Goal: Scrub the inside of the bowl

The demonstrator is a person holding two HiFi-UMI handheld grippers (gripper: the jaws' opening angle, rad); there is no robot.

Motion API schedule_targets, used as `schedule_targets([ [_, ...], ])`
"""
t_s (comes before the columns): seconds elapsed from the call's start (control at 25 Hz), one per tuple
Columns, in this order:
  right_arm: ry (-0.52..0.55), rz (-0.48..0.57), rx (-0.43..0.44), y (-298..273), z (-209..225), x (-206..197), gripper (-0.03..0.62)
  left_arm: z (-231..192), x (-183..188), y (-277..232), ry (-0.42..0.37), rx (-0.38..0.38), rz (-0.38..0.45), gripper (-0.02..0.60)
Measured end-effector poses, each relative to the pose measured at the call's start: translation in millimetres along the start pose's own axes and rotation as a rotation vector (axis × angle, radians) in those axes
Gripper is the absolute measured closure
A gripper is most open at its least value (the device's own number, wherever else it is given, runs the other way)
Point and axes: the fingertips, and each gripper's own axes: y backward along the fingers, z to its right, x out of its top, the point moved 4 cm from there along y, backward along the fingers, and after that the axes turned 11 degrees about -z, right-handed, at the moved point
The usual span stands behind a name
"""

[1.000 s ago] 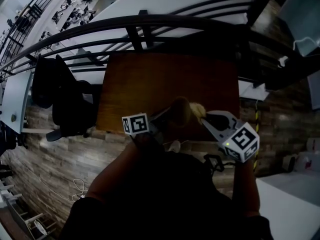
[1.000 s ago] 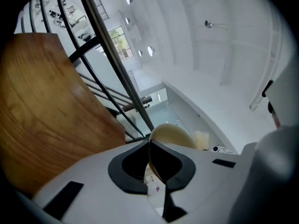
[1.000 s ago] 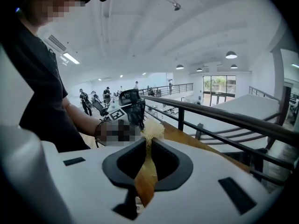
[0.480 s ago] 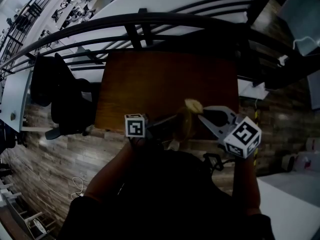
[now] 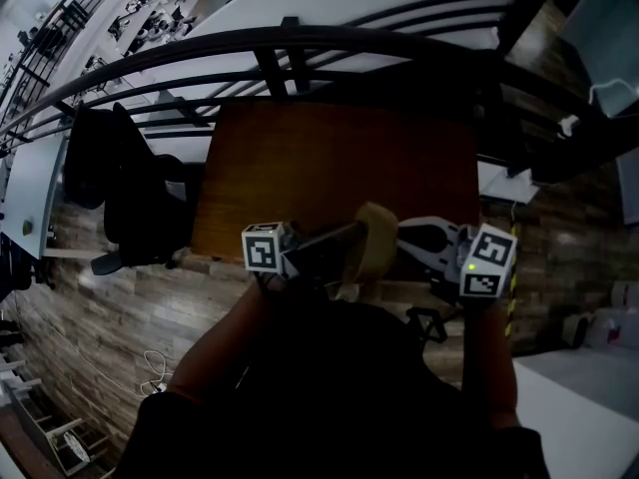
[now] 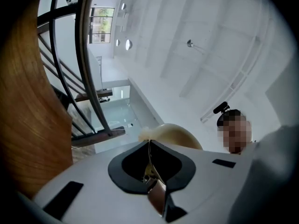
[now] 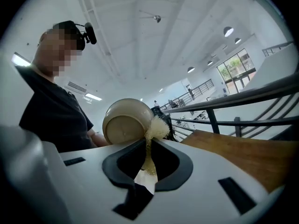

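Observation:
A cream bowl hangs tipped on its side over the near edge of the wooden table. My left gripper is shut on its rim, and the bowl's wall bulges just beyond those jaws. My right gripper is shut on a pale yellow fibrous scrubber. In the right gripper view the scrubber's tuft touches the rim of the bowl, whose underside faces that camera. The bowl's inside is hidden in every view.
A dark curved metal railing runs past the table's far side. A black office chair stands on the plank floor to the left. The person's dark torso fills the near foreground.
The left gripper has risen and tipped the bowl further onto its side. The right gripper has turned at the wrist, and the scrubber, seen above the bowl before, is now hidden in the head view.

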Motion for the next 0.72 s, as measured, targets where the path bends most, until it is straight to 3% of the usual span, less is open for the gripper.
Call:
schedule_targets([
  [0.16,-0.036,0.02,0.064,-10.8,-5.3,-7.5,0.549,1.0,8.8,-1.5,-0.01,0.001,0.031,0.572],
  [0.32,-0.061,0.024,0.071,-14.0,-6.3,-14.5,0.549,-2.5,11.4,-1.3,-0.012,0.028,0.044,0.572],
  [0.48,-0.059,0.007,0.103,-21.0,-14.8,-21.7,0.549,-4.2,19.5,-0.4,0.0,0.027,0.102,0.572],
  [0.72,-0.035,0.003,0.167,-26.5,-30.7,-22.9,0.549,-10.8,26.9,3.0,-0.003,0.06,0.124,0.572],
])
